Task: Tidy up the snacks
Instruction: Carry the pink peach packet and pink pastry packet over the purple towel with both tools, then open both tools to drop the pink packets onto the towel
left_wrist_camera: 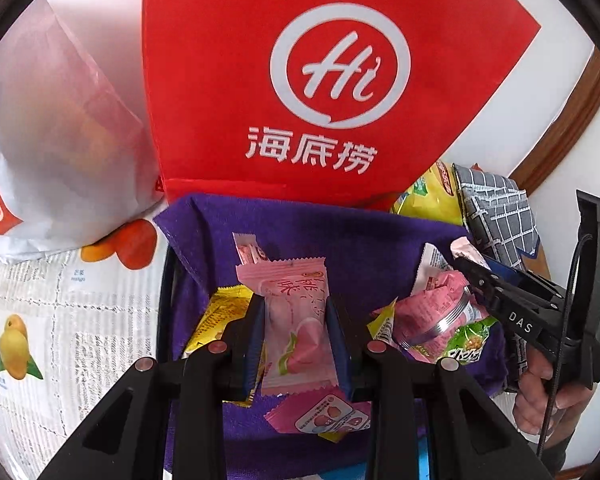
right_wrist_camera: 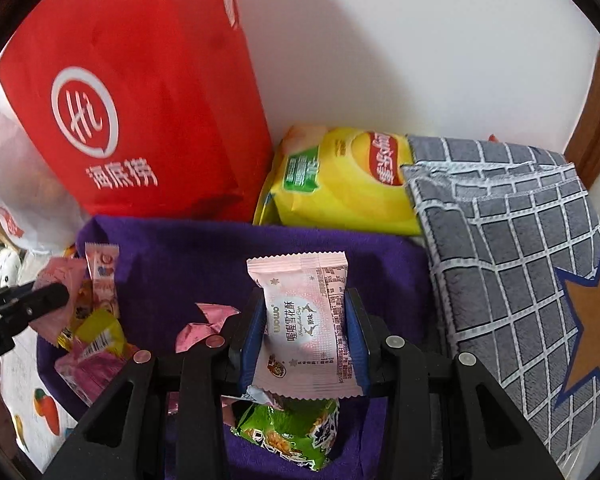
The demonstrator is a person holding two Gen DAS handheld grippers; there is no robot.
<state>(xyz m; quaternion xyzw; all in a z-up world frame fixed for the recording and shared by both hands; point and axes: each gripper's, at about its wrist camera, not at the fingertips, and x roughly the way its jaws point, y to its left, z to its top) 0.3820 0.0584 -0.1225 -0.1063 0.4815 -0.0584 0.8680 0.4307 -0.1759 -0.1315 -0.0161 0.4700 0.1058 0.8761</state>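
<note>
A box lined with purple cloth (left_wrist_camera: 340, 232) holds several small snack packets. My left gripper (left_wrist_camera: 295, 308) hangs over it, shut on a pink peach-print packet (left_wrist_camera: 296, 280) that stands upright between the pads. My right gripper (right_wrist_camera: 305, 304) is shut on a pale pink nougat packet (right_wrist_camera: 300, 276) above the purple lining (right_wrist_camera: 172, 264). In the left wrist view the right gripper (left_wrist_camera: 470, 270) comes in from the right over a heap of pink, yellow and green packets (left_wrist_camera: 432, 316). A green packet (right_wrist_camera: 292, 436) lies under the right gripper.
A red fabric bag (left_wrist_camera: 320, 80) stands behind the box against a white wall, with a white plastic bag (left_wrist_camera: 52, 140) to its left. At the right lie a yellow crisp bag (right_wrist_camera: 340, 184) and a grey checked cloth (right_wrist_camera: 520, 260). A fruit-print tablecloth (left_wrist_camera: 40, 320) covers the table.
</note>
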